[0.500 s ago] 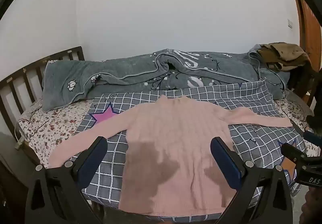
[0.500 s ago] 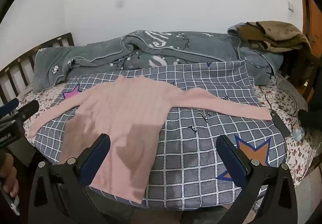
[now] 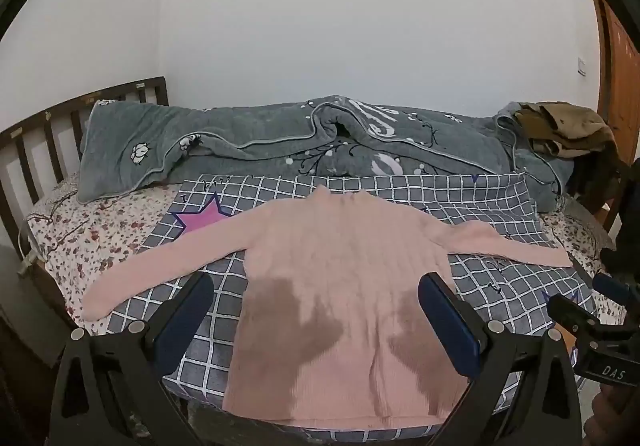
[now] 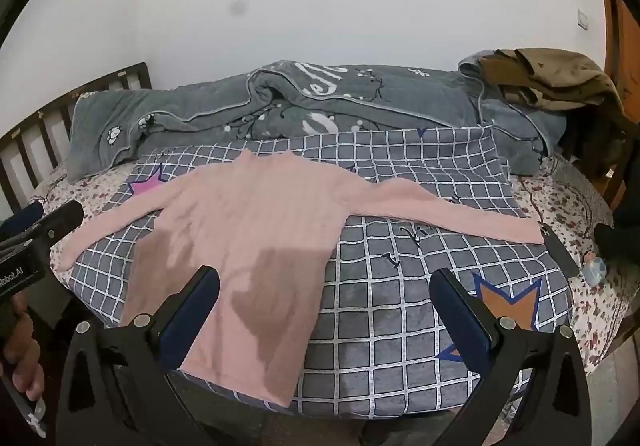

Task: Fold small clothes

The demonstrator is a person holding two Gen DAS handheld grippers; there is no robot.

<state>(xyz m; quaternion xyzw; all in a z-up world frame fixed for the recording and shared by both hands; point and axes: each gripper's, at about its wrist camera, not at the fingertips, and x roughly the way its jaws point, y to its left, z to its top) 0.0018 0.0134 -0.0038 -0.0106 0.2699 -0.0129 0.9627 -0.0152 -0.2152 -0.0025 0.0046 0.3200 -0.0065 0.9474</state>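
Pink sweater [image 3: 344, 258] flat, sleeves spread, on checked blanket [image 3: 500, 205]

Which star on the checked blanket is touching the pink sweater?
The pink star, by the sweater's left sleeve. The orange star lies apart, near the blanket's front corner.

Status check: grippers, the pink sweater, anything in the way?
Left gripper and right gripper open, empty. Pink sweater flat, unfolded, sleeves spread. Nothing on it.

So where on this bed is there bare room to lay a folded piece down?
Free: the checked cover between the pink sweater body and the orange star, below the right sleeve. Also floral sheet left of the cover. Crowded: the grey blanket and brown clothes along the wall.
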